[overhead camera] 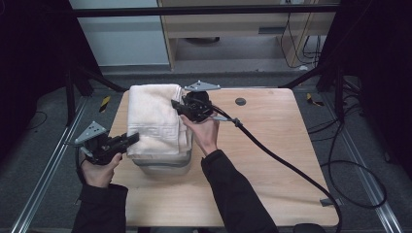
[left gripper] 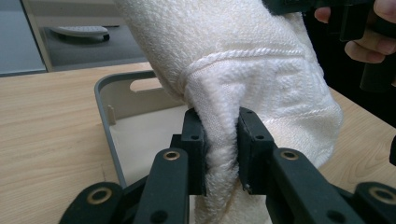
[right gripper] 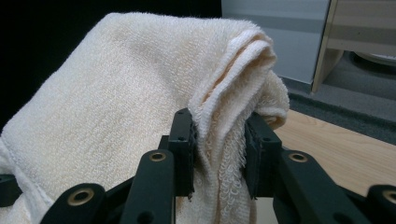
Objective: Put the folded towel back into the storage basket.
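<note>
While the folded cream towel hung at the centre-left of the high view above the grey bin on the bench, each claw was clamped on a pinch of its cloth: the left claw at the near edge, the right claw at the far edge. To lower it well, both claws probably needed to descend level and together, keeping the fold intact and the towel centred over the bin before either grip was released.
</note>
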A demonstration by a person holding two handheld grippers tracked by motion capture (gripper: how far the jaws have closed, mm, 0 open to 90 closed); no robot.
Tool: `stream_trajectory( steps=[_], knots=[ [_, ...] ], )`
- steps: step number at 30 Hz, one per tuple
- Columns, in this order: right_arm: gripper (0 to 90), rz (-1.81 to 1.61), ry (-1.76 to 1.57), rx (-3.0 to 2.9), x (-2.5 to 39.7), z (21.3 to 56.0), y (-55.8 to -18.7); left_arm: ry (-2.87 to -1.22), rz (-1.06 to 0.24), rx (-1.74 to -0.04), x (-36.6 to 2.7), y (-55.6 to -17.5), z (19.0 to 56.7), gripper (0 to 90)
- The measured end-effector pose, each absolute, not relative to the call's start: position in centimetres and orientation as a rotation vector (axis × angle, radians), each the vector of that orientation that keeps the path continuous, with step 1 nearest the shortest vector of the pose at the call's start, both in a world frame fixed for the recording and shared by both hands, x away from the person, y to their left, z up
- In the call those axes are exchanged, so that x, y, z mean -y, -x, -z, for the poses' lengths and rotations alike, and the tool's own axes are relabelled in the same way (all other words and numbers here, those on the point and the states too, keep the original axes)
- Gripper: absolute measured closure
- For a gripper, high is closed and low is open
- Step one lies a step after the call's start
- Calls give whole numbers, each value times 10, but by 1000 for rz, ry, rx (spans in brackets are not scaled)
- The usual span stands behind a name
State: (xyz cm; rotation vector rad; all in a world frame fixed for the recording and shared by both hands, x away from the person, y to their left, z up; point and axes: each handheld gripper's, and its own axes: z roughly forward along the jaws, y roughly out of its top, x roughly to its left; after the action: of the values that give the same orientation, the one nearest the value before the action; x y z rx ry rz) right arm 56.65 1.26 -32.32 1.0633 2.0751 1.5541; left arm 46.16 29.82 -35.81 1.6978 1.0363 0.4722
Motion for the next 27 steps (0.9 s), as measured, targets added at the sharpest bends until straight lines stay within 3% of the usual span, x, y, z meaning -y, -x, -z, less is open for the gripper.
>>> stream_trajectory(
  steps=[27],
  knots=[
    [682,-1467,-1144,-2123,-27,370,-583,-1789,-468,-1126,-300,-480,389,741]
  ],
)
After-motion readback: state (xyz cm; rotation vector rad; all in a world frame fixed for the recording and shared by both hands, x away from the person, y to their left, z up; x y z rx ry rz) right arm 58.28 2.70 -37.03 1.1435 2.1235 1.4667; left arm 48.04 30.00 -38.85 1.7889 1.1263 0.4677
